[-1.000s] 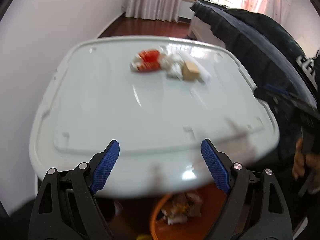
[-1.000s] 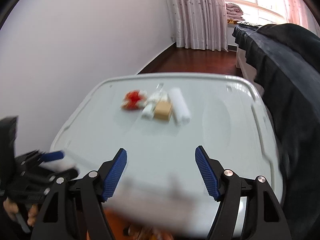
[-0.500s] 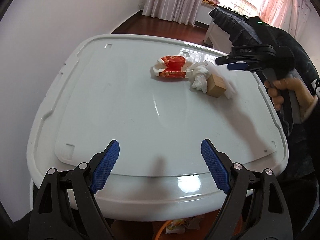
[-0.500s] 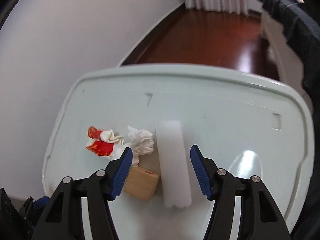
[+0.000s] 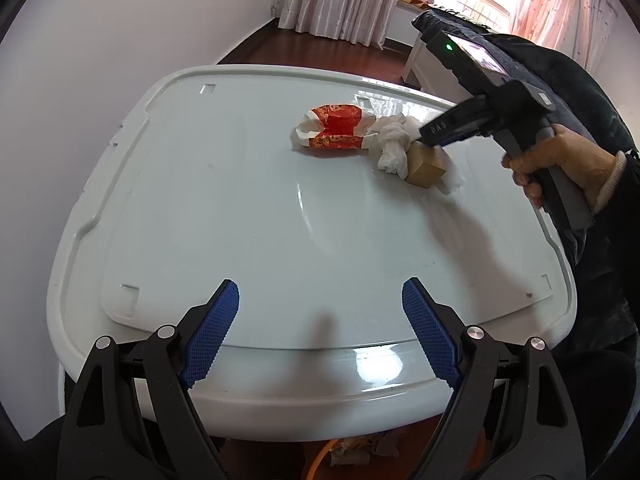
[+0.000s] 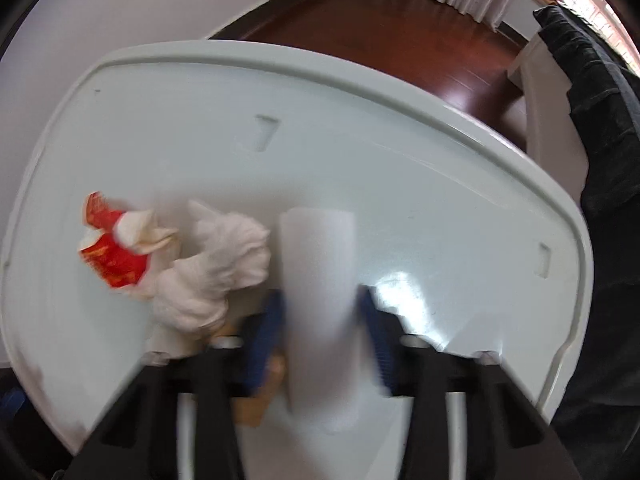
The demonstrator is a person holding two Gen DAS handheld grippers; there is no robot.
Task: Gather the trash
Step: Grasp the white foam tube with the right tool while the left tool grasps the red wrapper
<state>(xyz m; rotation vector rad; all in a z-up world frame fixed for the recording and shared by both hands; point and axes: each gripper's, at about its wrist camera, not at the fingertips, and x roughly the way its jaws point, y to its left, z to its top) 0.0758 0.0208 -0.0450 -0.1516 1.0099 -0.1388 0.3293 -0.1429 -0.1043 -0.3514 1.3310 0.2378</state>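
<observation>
On the white plastic tabletop (image 5: 240,208) lie a crumpled red-and-white wrapper (image 5: 334,130), a crumpled white tissue (image 5: 394,142), a small brown cardboard box (image 5: 426,164) and a white foam strip (image 6: 320,280). My right gripper (image 6: 324,332) is down over the foam strip, its blue pads (image 6: 266,332) on either side of it; the view is blurred and I cannot tell if they press on it. The right gripper also shows in the left wrist view (image 5: 472,124), above the box. My left gripper (image 5: 320,332) is open and empty over the table's near edge.
An orange bin (image 5: 352,456) with crumpled trash in it stands on the floor under the table's near edge. A white wall runs along the left. A bed with dark bedding (image 6: 600,100) stands at the right, close to the table. Wooden floor lies beyond.
My right gripper has moved forward and down over the foam strip, and its pads have narrowed around it. My left gripper has stayed open near the table's front edge.
</observation>
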